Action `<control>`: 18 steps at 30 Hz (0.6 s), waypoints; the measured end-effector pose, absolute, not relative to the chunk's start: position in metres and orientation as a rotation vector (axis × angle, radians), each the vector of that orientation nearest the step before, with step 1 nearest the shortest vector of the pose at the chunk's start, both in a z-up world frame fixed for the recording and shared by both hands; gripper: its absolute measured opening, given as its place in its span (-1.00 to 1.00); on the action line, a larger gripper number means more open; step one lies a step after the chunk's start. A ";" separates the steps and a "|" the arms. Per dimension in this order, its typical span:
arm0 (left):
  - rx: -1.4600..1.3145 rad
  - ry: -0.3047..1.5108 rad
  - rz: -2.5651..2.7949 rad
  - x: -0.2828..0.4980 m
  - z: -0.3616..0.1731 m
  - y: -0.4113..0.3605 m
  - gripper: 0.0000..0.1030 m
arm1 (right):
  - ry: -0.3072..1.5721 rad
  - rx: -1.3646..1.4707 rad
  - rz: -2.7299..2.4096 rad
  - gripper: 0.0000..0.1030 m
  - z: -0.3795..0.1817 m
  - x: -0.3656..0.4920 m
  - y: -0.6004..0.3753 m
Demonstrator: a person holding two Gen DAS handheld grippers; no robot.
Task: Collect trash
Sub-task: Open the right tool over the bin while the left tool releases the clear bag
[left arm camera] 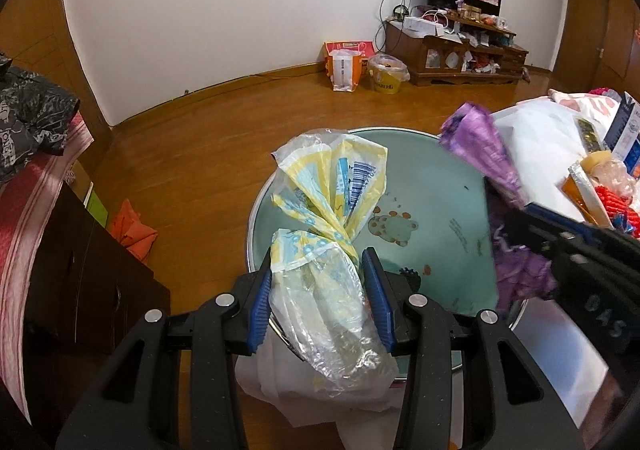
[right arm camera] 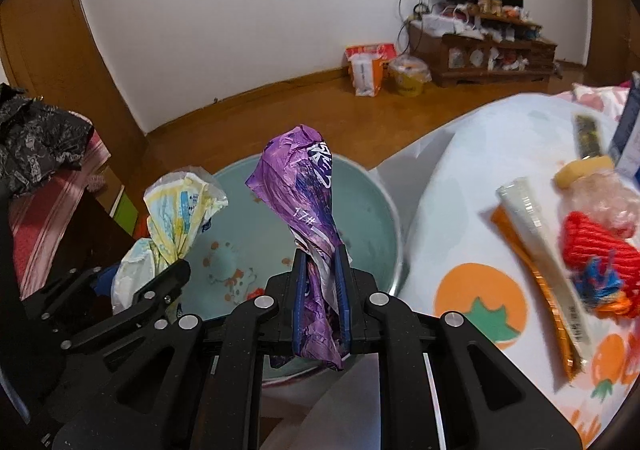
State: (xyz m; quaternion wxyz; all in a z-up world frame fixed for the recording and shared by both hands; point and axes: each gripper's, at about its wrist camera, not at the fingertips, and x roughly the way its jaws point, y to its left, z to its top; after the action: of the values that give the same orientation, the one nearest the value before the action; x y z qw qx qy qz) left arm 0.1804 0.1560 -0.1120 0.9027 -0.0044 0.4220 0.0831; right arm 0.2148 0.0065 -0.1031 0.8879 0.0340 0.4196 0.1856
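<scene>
Left gripper [left arm camera: 318, 290] squeezing a crinkly see-through plastic bag with yellow and blue print [left arm camera: 328, 250], blue pads [left arm camera: 262, 306] pressing on both sides of it. Bag sticking up over the round pale green basin with little animal pictures [left arm camera: 432, 202], its open top fanning out.

Right gripper [right arm camera: 320, 290] pinching a shiny purple plastic wrapper with white letters [right arm camera: 304, 202], jaws nearly together, thin wrapper squashed between them. Wrapper standing tall above the same green basin.

Basin sitting low, just beside the table with the white cloth printed with orange fruits [right arm camera: 460, 178]. Lying on the cloth: a long orange and silver packet [right arm camera: 536, 250], a bundle of red yarn [right arm camera: 596, 250], a small bottle with a yellow cap [right arm camera: 584, 168].

Both grippers holding side by side over the basin, near each other, not touching.
</scene>
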 end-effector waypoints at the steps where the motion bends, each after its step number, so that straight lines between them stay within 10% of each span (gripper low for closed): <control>1: -0.007 0.873 0.172 0.182 -0.112 0.158 -0.18 | 0.884 0.079 0.394 -0.65 -0.107 0.218 0.007; 14: 0.012 0.886 0.171 0.187 -0.115 0.151 -0.15 | 0.808 0.107 0.383 -0.30 -0.090 0.210 -0.010; 18: 0.015 0.881 0.181 0.186 -0.112 0.148 0.21 | 0.767 0.100 0.340 -0.30 -0.080 0.200 -0.024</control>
State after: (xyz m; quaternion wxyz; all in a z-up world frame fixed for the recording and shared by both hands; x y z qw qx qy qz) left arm 0.1858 0.1480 -0.1117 0.9006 0.0074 0.4257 0.0874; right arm 0.1996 -0.0243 -0.0803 0.9122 0.0485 0.3720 0.1649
